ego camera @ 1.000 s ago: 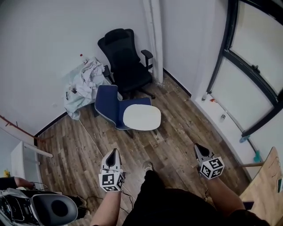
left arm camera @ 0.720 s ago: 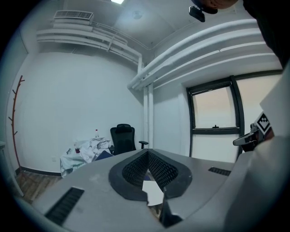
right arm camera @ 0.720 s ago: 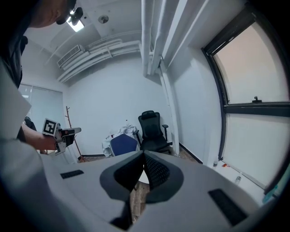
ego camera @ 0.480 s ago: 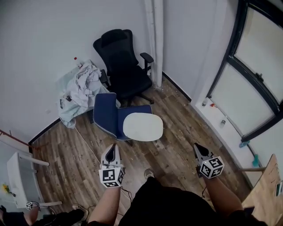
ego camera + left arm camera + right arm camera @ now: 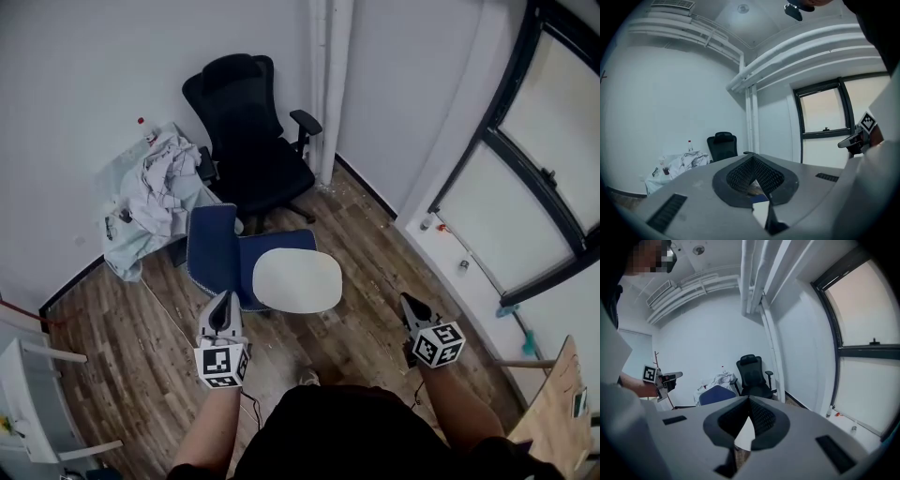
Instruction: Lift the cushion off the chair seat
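Note:
A white oval cushion (image 5: pixel 297 280) lies on the seat of a blue chair (image 5: pixel 212 249) in the middle of the head view. The chair's blue back (image 5: pixel 714 393) also shows in the right gripper view. My left gripper (image 5: pixel 223 300) is held low and a little left of the cushion's near edge, short of it, jaws together and empty. At the cushion's right and well apart from it, my right gripper (image 5: pixel 409 302) is also shut on nothing. Each gripper view looks along closed jaws, left gripper (image 5: pixel 751 158) and right gripper (image 5: pixel 749 401), toward the chairs.
A black office chair (image 5: pixel 246 141) stands behind the blue one, against the wall. A table with a heap of clothes (image 5: pixel 155 183) is at the back left. White pipes (image 5: pixel 328 84) run up the corner; a dark-framed window (image 5: pixel 534 178) fills the right wall. A cable (image 5: pixel 187 323) crosses the wooden floor.
Both grippers and the view have advanced toward the blue chair, so the cushion now lies just ahead of the left gripper. The person and equipment at lower left have left the view.

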